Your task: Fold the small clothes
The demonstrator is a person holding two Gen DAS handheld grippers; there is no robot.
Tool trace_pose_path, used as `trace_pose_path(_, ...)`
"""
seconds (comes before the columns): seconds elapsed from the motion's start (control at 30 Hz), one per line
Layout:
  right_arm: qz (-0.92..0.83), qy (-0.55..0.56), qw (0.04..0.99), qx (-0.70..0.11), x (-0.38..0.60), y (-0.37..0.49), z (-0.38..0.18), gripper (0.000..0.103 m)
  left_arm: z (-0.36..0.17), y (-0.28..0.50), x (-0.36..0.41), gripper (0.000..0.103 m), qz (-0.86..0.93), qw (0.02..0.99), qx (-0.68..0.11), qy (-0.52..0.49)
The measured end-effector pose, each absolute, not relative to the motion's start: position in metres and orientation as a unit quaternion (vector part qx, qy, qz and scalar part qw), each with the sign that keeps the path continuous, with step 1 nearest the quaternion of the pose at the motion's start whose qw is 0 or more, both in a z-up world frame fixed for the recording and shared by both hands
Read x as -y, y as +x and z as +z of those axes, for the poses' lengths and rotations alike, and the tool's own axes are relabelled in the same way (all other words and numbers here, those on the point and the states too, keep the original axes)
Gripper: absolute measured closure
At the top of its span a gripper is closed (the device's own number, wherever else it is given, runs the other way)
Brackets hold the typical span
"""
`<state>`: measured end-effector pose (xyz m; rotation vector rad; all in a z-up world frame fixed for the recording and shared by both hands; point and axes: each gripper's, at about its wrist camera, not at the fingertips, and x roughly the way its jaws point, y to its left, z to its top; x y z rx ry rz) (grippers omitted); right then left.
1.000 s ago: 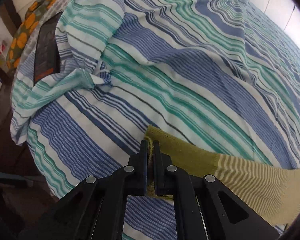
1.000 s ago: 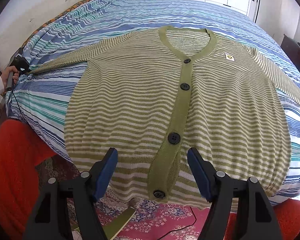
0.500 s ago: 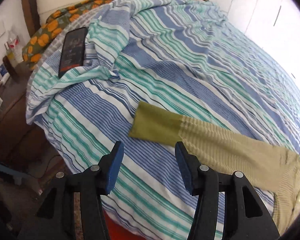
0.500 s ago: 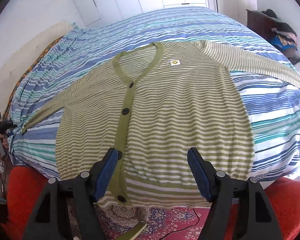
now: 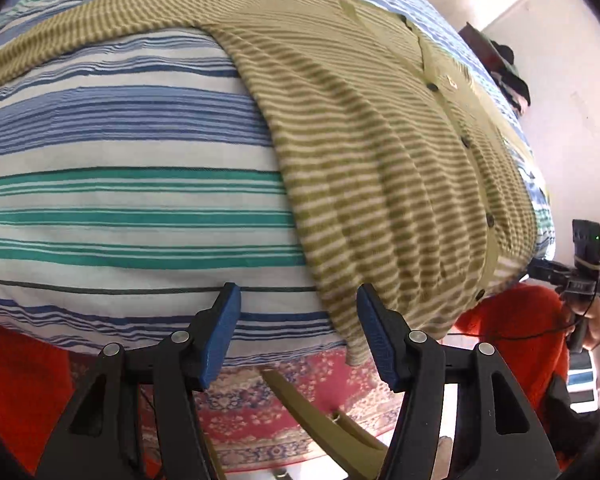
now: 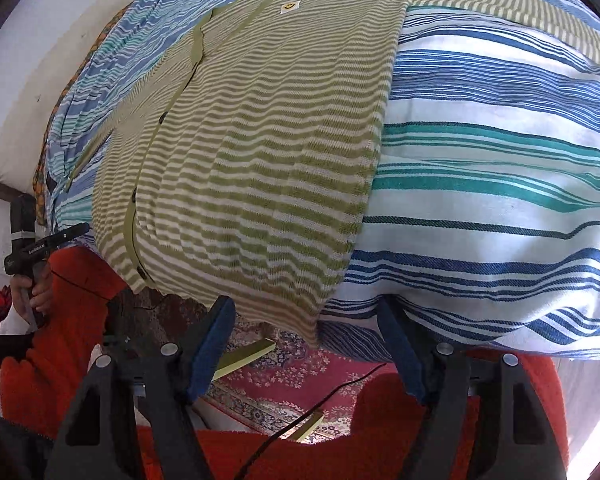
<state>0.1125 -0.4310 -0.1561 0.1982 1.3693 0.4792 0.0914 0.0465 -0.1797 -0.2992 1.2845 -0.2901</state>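
While the left gripper point(image 5: 298, 334) is opening its jaws, empty, the right gripper's point(image 6: 306, 346) jaws gape empty beside the cardigan point(image 6: 260, 152).

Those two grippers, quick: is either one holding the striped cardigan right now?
Left gripper: jaws opening, nothing between them; cardigan hem corner lies just beside it.
Right gripper: open, holding nothing, hovering at the cardigan's other bottom corner.

Olive-and-cream striped cardigan point(image 5: 380, 152); blue, teal, white striped bedspread point(image 5: 120, 184); red floral rug point(image 6: 300, 380)
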Motion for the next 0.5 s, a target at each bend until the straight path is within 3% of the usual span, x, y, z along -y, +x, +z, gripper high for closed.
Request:
trace_pose_path(0.17, 0.259, 0.078, 0.727, -0.63, 0.415, 0.12, -0.173, 0.031, -0.188, 0.093, -0.026, 0.027, -0.139, 0.79, -0.585, -0.117)
trace_pose_path(0.23, 0.27, 0.076, 0.715, -0.641, 0.411, 0.12, -0.181, 0.057, -0.188, 0.093, -0.024, 0.028, -0.133, 0.792, -0.583, -0.121)
trace_pose_path(0.27, 0.265, 0.063, 0.714, -0.645, 0.41, 0.119, -0.182, 0.088, -0.187, 0.093, -0.023, 0.041, -0.133, 0.793, -0.582, -0.123)
trace_pose_path(0.3, 0.259, 0.053, 0.714, -0.649, 0.409, 0.117, -0.182, 0.099, -0.186, 0.094, -0.023, 0.063, -0.143, 0.79, -0.582, -0.13)
trace_pose_path(0.33, 0.259, 0.051, 0.714, -0.648, 0.408, 0.116, -0.18, 0.099, -0.186, 0.096, -0.024, 0.103, -0.155, 0.782, -0.588, -0.141)
trace_pose_path(0.5, 0.255, 0.037, 0.718, -0.646, 0.405, 0.103, -0.159, 0.099, -0.175, 0.086, -0.02, 0.103, -0.14, 0.783, -0.589, -0.143)
